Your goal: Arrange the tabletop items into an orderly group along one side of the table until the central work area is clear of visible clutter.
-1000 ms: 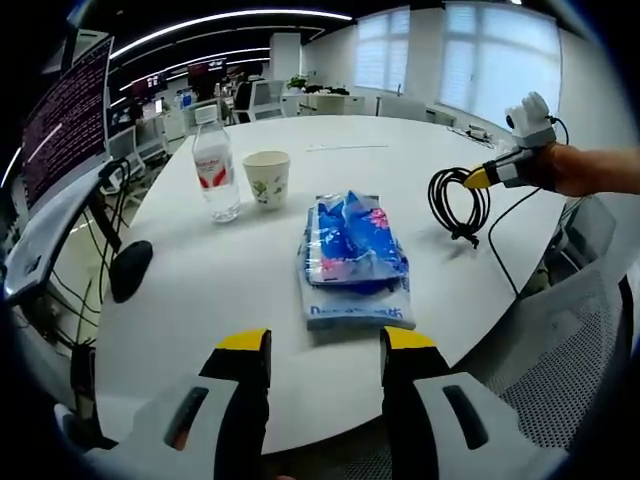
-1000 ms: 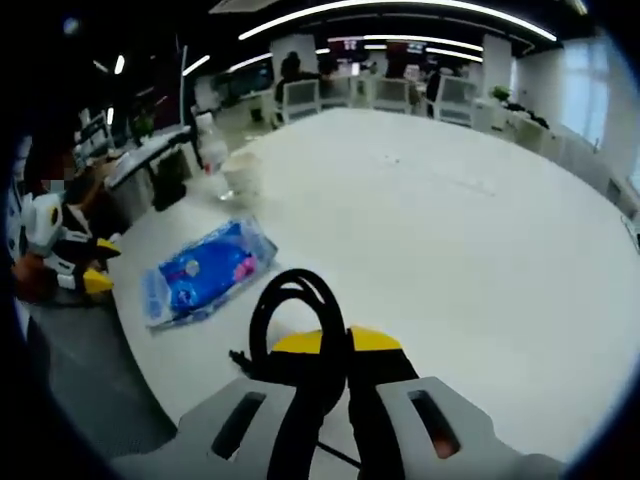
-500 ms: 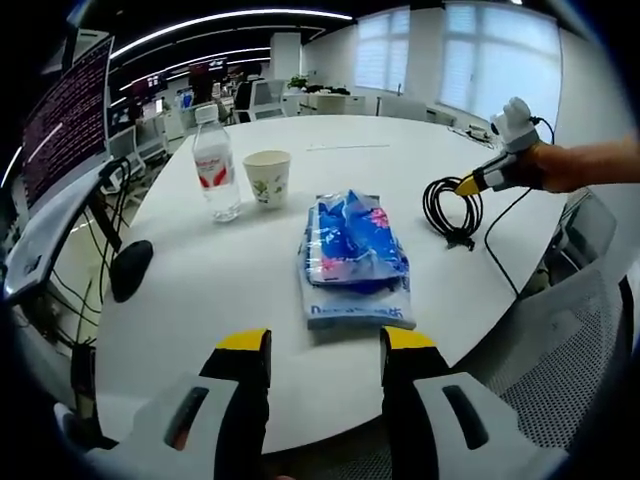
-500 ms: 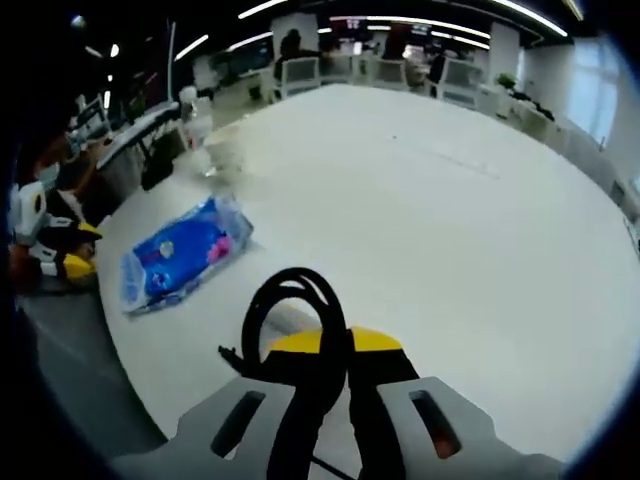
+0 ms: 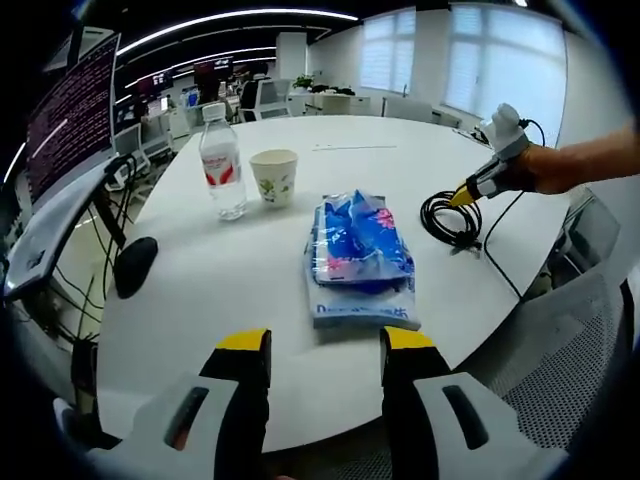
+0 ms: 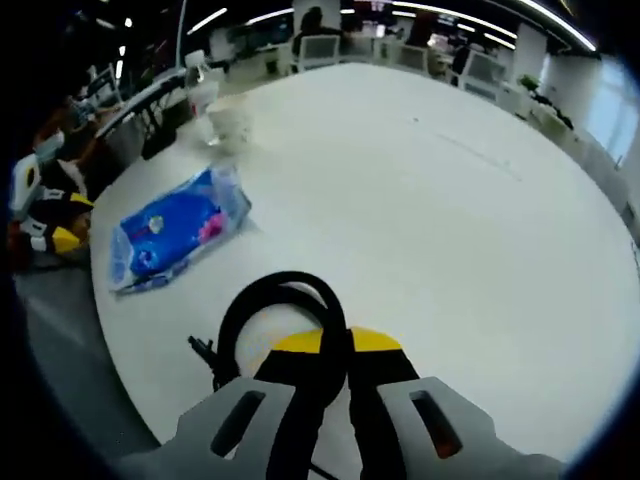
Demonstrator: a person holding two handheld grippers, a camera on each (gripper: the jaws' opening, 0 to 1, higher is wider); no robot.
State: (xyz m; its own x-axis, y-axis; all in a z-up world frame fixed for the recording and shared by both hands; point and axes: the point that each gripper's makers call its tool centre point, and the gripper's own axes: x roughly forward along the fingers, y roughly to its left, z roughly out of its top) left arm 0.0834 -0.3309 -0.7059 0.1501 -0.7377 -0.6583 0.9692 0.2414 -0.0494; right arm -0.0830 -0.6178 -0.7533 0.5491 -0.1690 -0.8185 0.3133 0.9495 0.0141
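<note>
the left gripper (image 5: 324, 345) hovers low at the near edge of the round white table (image 5: 200, 290), its yellow-tipped jaws apart with nothing between them. just ahead of it lies a blue plastic packet (image 5: 357, 258). farther ahead and to its left stand a paper cup (image 5: 274, 177) and a water bottle (image 5: 222, 161), close beside each other; a dark mouse (image 5: 133, 265) sits off to the left near the table edge. well off to its right, the right gripper (image 5: 484, 172) is held in a hand (image 5: 548, 167), with a coiled black cable (image 5: 451, 215) hanging from its tip onto the table.

in the right gripper view, the right gripper's jaws are clamped together on the cable, whose loop (image 6: 278, 318) lies just ahead of them. the packet (image 6: 176, 238) lies ahead to its left, the cup (image 6: 229, 122) and bottle (image 6: 201, 91) beyond that.
</note>
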